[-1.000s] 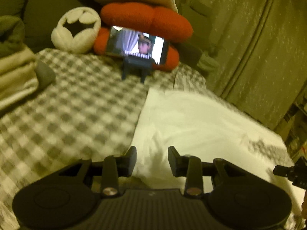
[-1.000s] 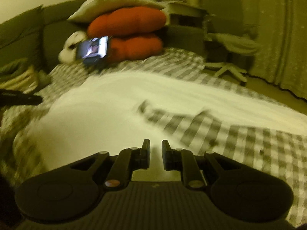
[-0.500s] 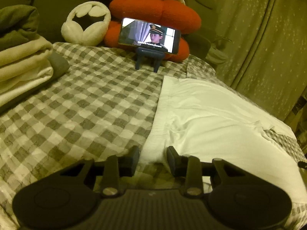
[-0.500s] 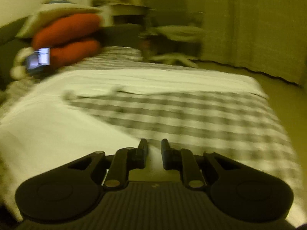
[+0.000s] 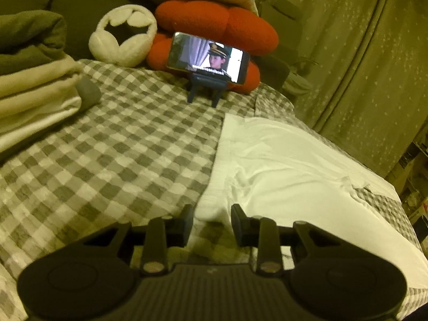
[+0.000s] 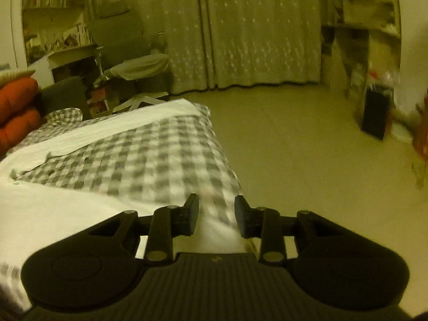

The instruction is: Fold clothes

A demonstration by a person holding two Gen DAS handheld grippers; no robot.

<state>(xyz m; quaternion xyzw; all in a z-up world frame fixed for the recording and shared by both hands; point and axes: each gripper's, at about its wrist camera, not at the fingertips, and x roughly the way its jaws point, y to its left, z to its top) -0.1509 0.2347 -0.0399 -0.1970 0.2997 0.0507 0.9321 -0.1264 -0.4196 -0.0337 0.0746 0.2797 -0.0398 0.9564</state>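
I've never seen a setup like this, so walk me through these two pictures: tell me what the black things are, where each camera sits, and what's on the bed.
Each picture comes from a camera on a hand-held two-finger gripper, looking forward along its fingers. The left gripper is open over the near corner of a white garment spread on a checked bedcover. Behind it stand a phone on a stand, red cushions and folded blankets. The right gripper is open too, near the bed's edge, facing the floor and curtains. Nothing is held.
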